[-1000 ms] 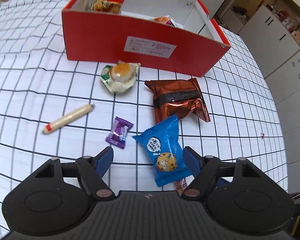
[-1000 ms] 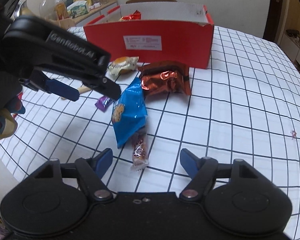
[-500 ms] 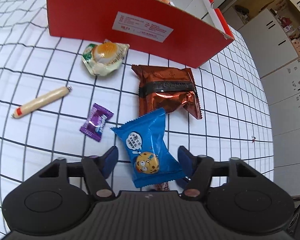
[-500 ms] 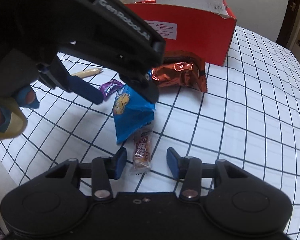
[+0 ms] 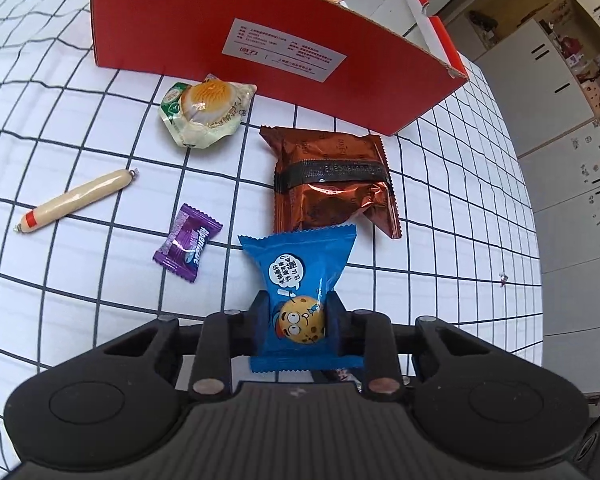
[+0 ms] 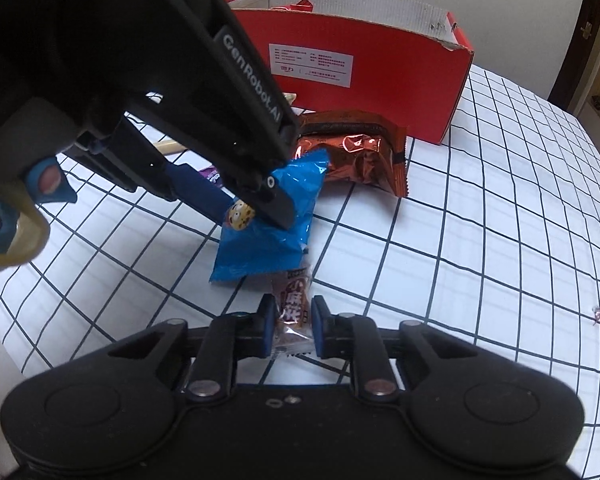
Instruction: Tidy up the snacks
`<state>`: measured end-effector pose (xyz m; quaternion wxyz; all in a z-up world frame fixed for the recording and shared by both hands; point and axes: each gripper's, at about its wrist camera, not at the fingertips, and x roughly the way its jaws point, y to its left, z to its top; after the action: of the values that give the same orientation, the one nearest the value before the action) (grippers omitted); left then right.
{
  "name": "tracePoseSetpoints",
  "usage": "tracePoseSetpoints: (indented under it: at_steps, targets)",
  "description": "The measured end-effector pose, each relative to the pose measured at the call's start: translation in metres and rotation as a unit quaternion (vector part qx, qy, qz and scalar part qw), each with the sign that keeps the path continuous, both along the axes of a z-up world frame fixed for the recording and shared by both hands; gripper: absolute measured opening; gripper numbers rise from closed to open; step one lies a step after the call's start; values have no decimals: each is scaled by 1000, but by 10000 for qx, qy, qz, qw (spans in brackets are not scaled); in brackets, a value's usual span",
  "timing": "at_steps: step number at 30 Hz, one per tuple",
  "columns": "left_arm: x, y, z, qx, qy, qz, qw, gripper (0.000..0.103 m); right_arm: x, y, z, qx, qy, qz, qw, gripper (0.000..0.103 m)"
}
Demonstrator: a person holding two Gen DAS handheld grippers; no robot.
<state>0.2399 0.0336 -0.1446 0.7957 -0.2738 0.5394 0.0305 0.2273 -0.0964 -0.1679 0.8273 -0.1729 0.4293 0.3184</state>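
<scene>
Grippers' jaws now closing on blue cookie packet [image 5: 300, 300] and snack bar [image 6: 292, 312].

One red box [image 5: 260, 36], six snack packets outside it, two grippers, one checked tablecloth [image 5: 440, 240]

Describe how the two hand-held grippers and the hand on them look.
Both hand-held grippers, left and right, have matte black bodies, round discs, metal pivot pins and blue pads. "GenRobot.AI" is printed in grey on the left one. The hand wears a blue-and-yellow glove.

A counter [image 5: 440, 200] covered in a white cloth with a black grid stands beside white cupboards [image 5: 552, 128], near a pale wall [image 6: 500, 0] and a dark door [image 6: 588, 28].
</scene>
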Motion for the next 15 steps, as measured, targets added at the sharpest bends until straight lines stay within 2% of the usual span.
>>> tracePoseSetpoints:
  at_steps: [7, 15]
  targets:
    - [-9, 1, 9, 141, -143, -115, 9997, 27, 1, -5, 2, 93, 24, -284, 9995, 12]
    - [-23, 0, 28, 586, -339, -339, 9971, 27, 0, -20, 17, 406, 93, -655, 9970, 12]
